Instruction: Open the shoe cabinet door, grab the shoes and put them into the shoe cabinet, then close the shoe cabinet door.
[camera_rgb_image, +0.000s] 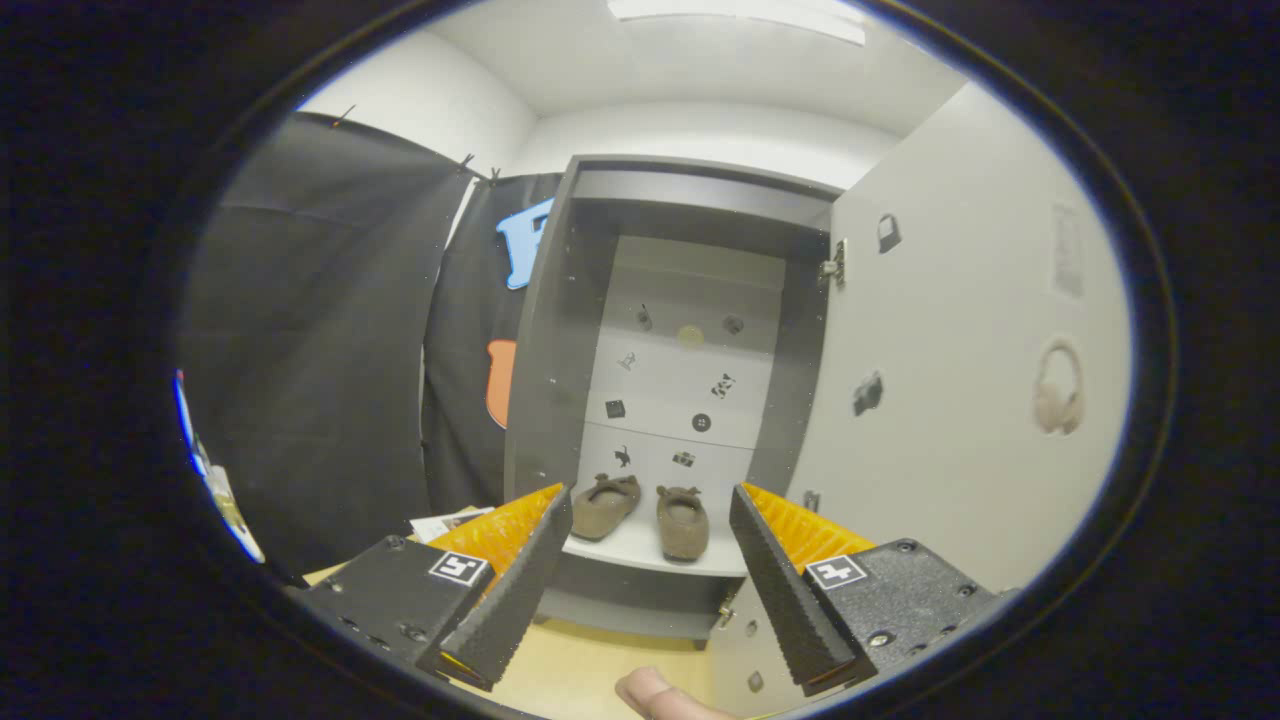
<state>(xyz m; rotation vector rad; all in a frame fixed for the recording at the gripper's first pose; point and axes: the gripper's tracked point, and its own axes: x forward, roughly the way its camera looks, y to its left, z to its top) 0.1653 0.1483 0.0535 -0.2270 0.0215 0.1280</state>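
The shoe cabinet (560, 330) stands straight ahead, dark grey outside and white inside. Its door (960, 400) is swung wide open to the right, with small stickers on its inner face. Two brown slip-on shoes sit side by side on the white bottom shelf (630, 548): the left shoe (605, 505) and the right shoe (683, 522). My gripper (648, 545) is open and holds nothing. Its black and orange fingers (520, 580) frame the shoes, which lie beyond the tips, inside the cabinet.
Small stickers dot the cabinet's white back panel (680, 380). A metal hinge (835, 265) joins the door near the top. Pale wooden floor (590, 670) lies below the fingers. A person's fingertip (650, 692) shows low between them. Papers (440, 522) lie left of the cabinet's foot.
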